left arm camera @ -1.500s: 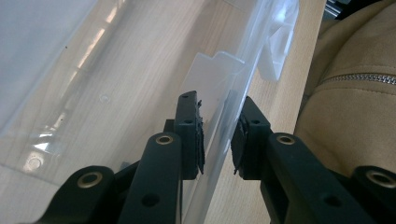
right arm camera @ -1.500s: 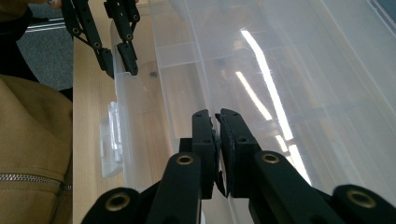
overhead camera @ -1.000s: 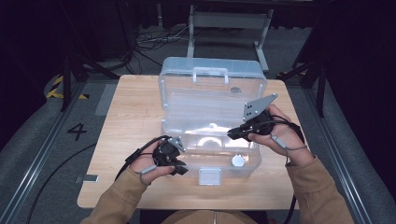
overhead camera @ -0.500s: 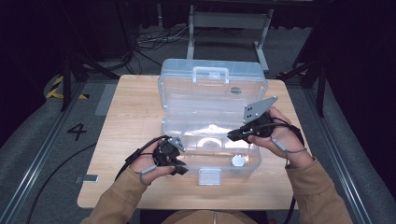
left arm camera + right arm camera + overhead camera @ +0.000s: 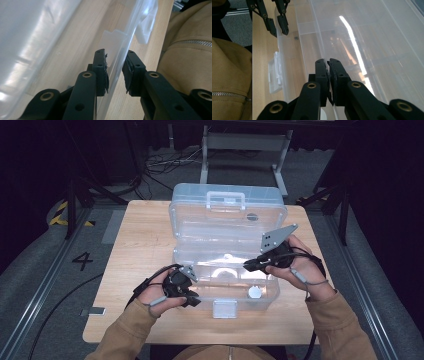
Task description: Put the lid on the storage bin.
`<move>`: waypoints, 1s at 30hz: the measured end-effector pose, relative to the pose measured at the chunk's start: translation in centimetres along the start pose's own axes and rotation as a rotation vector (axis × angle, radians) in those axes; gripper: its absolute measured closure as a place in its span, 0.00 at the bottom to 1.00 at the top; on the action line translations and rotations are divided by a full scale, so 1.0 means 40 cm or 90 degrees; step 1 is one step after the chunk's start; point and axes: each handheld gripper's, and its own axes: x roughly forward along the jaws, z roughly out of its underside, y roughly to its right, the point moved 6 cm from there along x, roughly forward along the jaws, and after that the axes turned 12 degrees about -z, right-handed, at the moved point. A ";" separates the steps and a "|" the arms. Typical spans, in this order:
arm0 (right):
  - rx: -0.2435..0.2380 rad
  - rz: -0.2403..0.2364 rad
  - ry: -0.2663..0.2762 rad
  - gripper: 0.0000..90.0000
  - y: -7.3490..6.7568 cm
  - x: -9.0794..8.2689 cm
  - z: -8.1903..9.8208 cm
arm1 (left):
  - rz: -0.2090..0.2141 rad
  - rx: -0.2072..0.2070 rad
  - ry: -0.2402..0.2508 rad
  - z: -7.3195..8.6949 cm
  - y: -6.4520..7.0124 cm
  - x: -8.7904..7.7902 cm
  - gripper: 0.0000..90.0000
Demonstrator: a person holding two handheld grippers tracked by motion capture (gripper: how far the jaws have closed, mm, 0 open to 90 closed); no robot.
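A pale wooden table (image 5: 140, 245) stands on grey flooring marked with a black "4" (image 5: 82, 261), cables trailing behind. On it sits a clear plastic toolbox (image 5: 227, 250), lid raised, white latch (image 5: 224, 308) facing the person. The left gripper (image 5: 190, 292) straddles the box's front wall, jaws just eased wider, pads slightly off it. The right gripper (image 5: 248, 265), jaws pressed together, pinches the right rim.

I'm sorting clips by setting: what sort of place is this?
Probably a lab or studio set up for recording, not a home. A small wooden table stands alone on grey floor between metal rails, with loose cables behind it and a painted number 4 beside it.
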 end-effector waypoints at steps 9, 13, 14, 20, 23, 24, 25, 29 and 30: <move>-0.001 0.002 0.002 0.96 0.000 0.001 0.000 | 0.003 -0.007 0.054 -0.010 -0.006 -0.075 0.82; 0.002 0.001 0.004 0.96 -0.002 0.002 0.000 | -0.005 -0.013 0.089 -0.021 -0.011 -0.114 0.85; -0.003 0.002 0.002 0.96 -0.001 0.002 0.001 | -0.004 -0.016 0.098 -0.025 -0.012 -0.122 0.86; -0.001 0.003 0.003 0.96 -0.002 0.002 0.002 | -0.004 -0.028 0.146 -0.045 -0.019 -0.162 0.88; -0.001 0.003 0.003 0.96 -0.003 0.002 0.003 | -0.009 -0.031 0.150 -0.045 -0.022 -0.171 0.87; 0.001 0.002 0.006 0.96 -0.004 0.002 0.003 | -0.012 -0.034 0.159 -0.045 -0.025 -0.178 0.88; 0.001 0.002 0.006 0.96 -0.004 0.002 0.003 | -0.012 -0.034 0.159 -0.045 -0.025 -0.178 0.88; 0.002 0.002 0.006 0.96 -0.005 0.003 0.004 | -0.028 -0.056 0.199 -0.052 -0.035 -0.201 0.90; 0.004 0.002 0.007 0.96 -0.006 0.003 0.004 | -0.038 -0.060 0.215 -0.055 -0.038 -0.208 0.90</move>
